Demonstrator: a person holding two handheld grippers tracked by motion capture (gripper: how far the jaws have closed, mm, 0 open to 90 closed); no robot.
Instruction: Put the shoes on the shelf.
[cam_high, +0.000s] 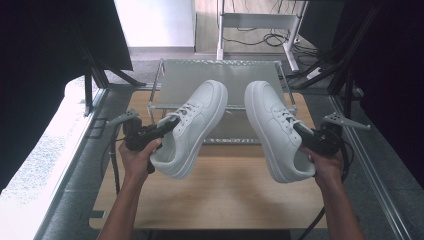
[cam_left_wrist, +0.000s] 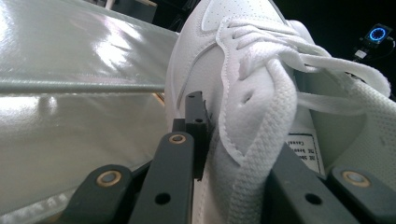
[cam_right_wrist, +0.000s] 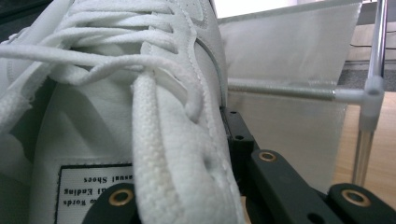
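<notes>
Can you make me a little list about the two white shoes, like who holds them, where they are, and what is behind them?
left shoe: white sneaker, held up off the table, toe pointing away
left gripper: shut on the left shoe's side by the laces
right shoe: white sneaker, also held up, toe pointing away
right gripper: shut on the right shoe's side by the laces
laces: tied on both
behind the shoes: shoe rack with a shiny grey shelf
underneath: wooden table

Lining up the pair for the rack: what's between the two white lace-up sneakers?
Nothing. In the high view, the left white sneaker and right white sneaker hang apart; through the gap show the wire-framed shoe rack and wooden tabletop.
</notes>
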